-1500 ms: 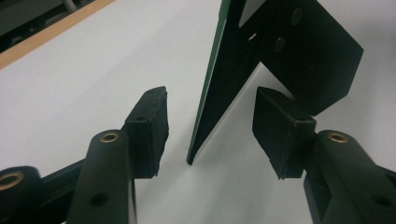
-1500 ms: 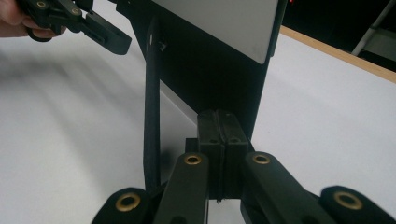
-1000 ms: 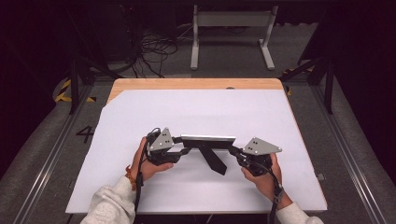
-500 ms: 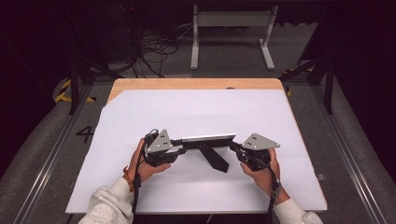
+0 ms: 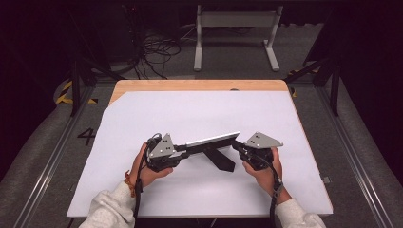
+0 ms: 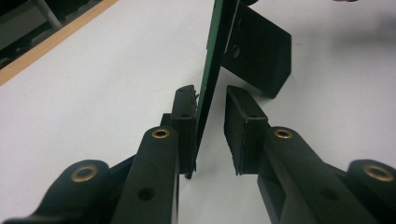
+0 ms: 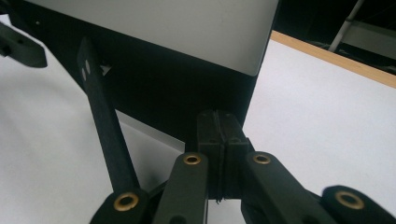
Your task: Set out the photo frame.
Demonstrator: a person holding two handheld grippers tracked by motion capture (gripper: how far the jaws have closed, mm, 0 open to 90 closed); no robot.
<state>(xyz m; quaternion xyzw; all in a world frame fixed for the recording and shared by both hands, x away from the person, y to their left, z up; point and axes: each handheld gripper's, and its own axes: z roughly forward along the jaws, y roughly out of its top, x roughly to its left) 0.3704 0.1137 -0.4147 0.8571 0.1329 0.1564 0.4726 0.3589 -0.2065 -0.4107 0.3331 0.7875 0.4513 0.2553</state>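
In the left gripper view, the left gripper (image 6: pixel 210 126) sits at the bottom centre of the frame with its jaws spread. A thin green-edged board (image 6: pixel 212 60) runs edge-on up the gap between them. The board lies against the pad of the jaw at frame left, and a clear gap separates it from the other jaw. Behind the board, at upper centre, a black bracket (image 6: pixel 259 51) with two small holes rests on the white sheet (image 6: pixel 93 93).

In the right gripper view, the right gripper (image 7: pixel 223 135) rises from the bottom centre with its jaws pressed together. Whether anything is caught between them I cannot tell. Their tips sit right under the lower corner of a dark panel with a pale grey face (image 7: pixel 177 28), which spans the upper left of the frame. A narrow black strut (image 7: pixel 105 126) slants down at left.

In the high view, both grippers are in the lower middle of the frame. The left gripper (image 5: pixel 183 153) meets one end of the long flat panel (image 5: pixel 211 140), and the right gripper (image 5: pixel 236 145) meets the other. A black leg (image 5: pixel 221 160) angles down beneath the panel onto the sheet (image 5: pixel 199 109). A hand (image 5: pixel 145 171) in a pale sleeve holds the left gripper, and the other hand (image 5: pixel 263 171) holds the right. The sheet covers most of the wooden desk (image 5: pixel 190 86), whose bare strip shows along the upper edge. Cables and a grey stand (image 5: pixel 235 23) lie on the floor beyond.
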